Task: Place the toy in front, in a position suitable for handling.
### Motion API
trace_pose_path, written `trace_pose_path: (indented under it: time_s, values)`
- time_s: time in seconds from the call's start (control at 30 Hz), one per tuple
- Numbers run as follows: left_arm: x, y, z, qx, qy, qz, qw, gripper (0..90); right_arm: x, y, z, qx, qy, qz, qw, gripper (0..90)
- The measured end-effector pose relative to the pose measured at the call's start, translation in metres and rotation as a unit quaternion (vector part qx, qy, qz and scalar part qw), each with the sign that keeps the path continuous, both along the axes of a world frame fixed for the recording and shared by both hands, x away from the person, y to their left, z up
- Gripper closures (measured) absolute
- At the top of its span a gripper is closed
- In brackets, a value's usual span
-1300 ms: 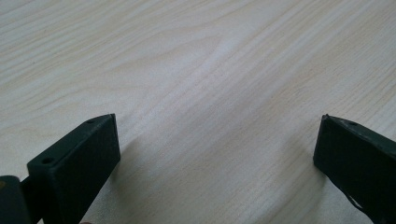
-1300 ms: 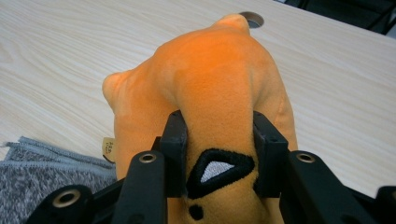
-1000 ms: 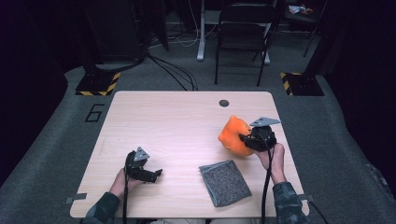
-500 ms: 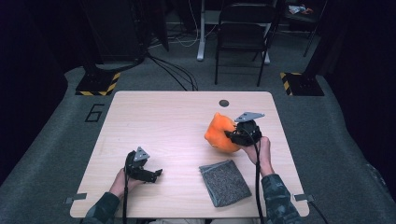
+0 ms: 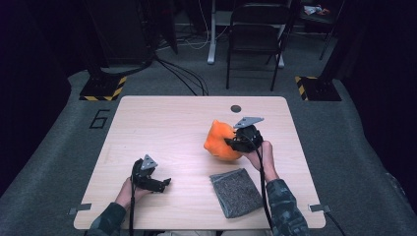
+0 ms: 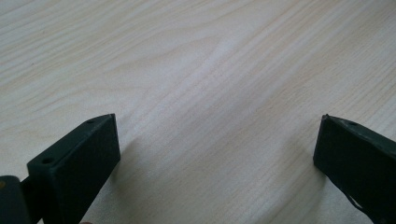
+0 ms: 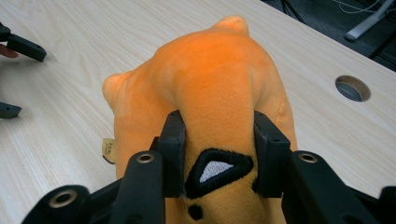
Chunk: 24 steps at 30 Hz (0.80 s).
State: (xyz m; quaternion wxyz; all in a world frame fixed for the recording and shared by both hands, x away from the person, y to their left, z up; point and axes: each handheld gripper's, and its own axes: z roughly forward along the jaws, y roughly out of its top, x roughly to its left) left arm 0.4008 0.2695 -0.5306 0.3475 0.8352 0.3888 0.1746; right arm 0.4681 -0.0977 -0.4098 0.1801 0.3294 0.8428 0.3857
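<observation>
An orange plush toy [image 5: 220,140] [image 7: 205,93] with a black-and-white stitched triangle hangs just above the middle right of the table. My right gripper [image 5: 234,143] [image 7: 218,154] is shut on it, both jaws squeezing a fold of the plush from either side. Near the table's front left, my left gripper [image 5: 164,184] [image 6: 217,154] rests low over bare wood, its jaws wide open with nothing between them. A grey felt-like pad [image 5: 236,192] lies flat near the front edge, below the right hand.
The light wooden table [image 5: 162,123] has a round cable hole [image 5: 236,108] at its back edge. A chair [image 5: 255,34], cables and stand bases with yellow-black tape [image 5: 103,88] are on the floor beyond.
My right gripper has carried the orange plush toy leftward, toward the table's middle. The left gripper has stayed where it was.
</observation>
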Motion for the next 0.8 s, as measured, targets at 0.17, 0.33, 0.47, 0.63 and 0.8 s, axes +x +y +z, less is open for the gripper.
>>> trace_pose_path:
  time_s: [0.17, 0.33, 0.47, 0.63, 0.8]
  values:
    - [0.000, 0.000, 0.000, 0.001, 0.000, 0.000, 1.0000, 0.0, 0.005, 0.011, -0.003, -0.005, -0.005, 0.021, 0.9998, 60.8]
    - [0.000, 0.000, 0.000, 0.000, 0.000, -0.001, 1.0000, 0.0, 0.012, 0.025, -0.016, -0.030, 0.009, 0.033, 0.9990, 58.1]
    - [0.000, 0.000, 0.000, 0.000, 0.000, -0.001, 1.0000, 0.0, 0.014, 0.033, -0.032, -0.068, 0.015, 0.025, 0.9973, 50.9]
    - [0.000, 0.000, 0.000, 0.001, 0.000, -0.001, 1.0000, 0.0, 0.014, 0.028, -0.029, -0.062, 0.021, 0.001, 0.9978, 37.9]
    - [0.000, 0.000, 0.000, 0.001, 0.000, -0.002, 1.0000, 0.0, 0.009, 0.017, -0.021, -0.025, 0.020, -0.016, 0.9994, 27.9]
